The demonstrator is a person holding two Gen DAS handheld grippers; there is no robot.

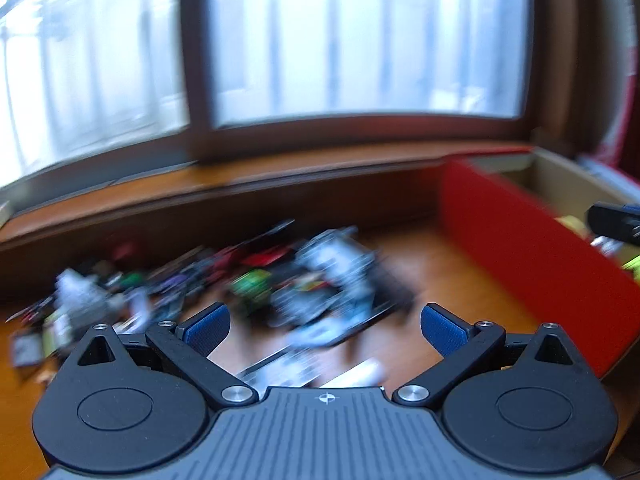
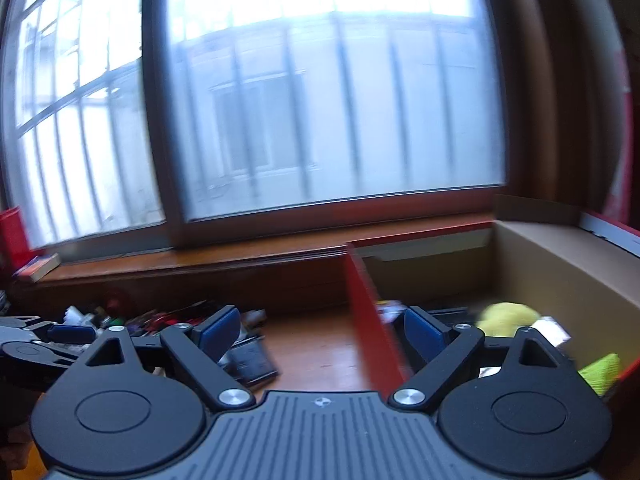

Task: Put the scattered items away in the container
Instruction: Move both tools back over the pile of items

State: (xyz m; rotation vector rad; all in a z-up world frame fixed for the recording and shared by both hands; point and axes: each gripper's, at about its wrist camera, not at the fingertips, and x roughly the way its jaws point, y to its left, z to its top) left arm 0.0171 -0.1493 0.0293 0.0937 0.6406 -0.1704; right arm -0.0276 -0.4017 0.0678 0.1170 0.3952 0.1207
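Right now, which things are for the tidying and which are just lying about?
For the tidying:
- heap of scattered items
- red box
- yellow lump already in the box
- left tongs, open
- right tongs, open

Just lying about:
- book on the windowsill
- window

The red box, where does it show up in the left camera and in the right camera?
Left wrist view: the red box fills the right side, its long wall slanting down.
Right wrist view: it sits right of centre, red wall edge-on, open inside.
Shared landmark: the window sill.
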